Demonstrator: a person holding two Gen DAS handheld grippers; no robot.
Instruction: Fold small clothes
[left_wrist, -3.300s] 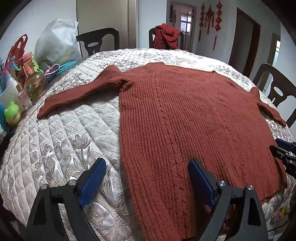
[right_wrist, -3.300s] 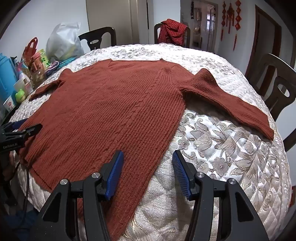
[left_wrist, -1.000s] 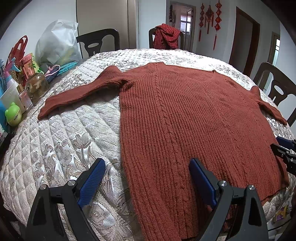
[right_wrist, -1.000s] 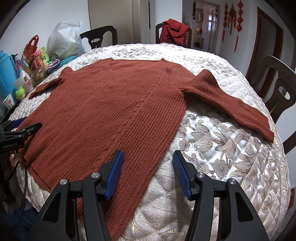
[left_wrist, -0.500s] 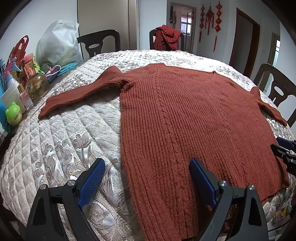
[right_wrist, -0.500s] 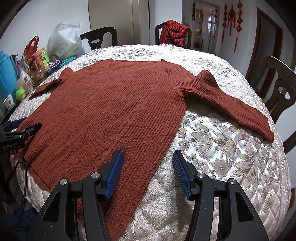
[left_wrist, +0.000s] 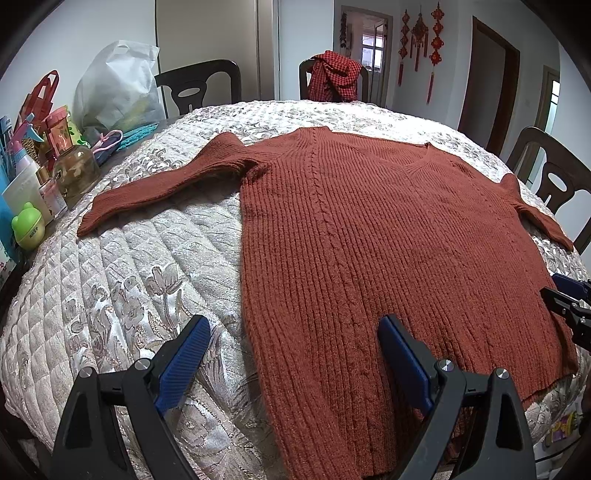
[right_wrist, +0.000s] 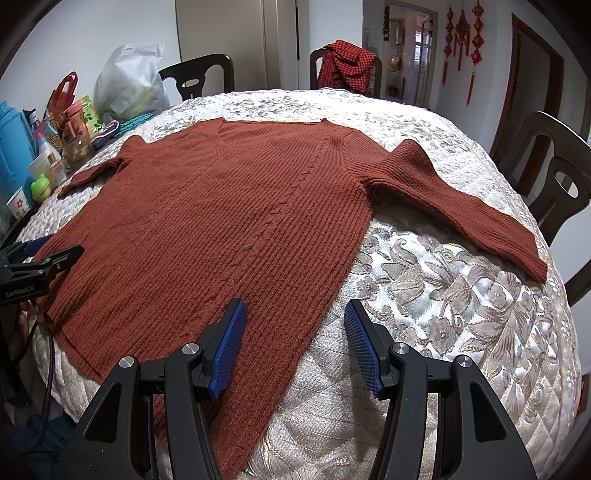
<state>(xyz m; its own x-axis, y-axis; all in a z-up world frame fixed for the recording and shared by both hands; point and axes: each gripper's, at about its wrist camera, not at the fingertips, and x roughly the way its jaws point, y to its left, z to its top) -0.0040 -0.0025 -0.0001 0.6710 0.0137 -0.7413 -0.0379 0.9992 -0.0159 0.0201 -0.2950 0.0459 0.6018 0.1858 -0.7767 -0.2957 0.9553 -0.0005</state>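
Two grippers, left (left_wrist: 291, 354) marked "GenRoboAI" and right (right_wrist: 293, 332), gape above sweater (right_wrist: 221, 221).

Left gripper (left_wrist: 293, 338): two black angular arms, each tipped with blue ribbed pad (left_wrist: 183, 360) on inner face; round silver screw heads (left_wrist: 445, 365) set behind pads, two per arm.

Right gripper (right_wrist: 295, 341): same build; black arms, blue finely grooved pads (right_wrist: 364, 349), silver screw heads (right_wrist: 399, 348) behind pads. Seen from side in left wrist view as black tip with blue pad.

White lettering "GenRoboAI" (right_wrist: 18, 293) printed on black side of left gripper body in right wrist view. Black cable (right_wrist: 50, 354) seen below that body.
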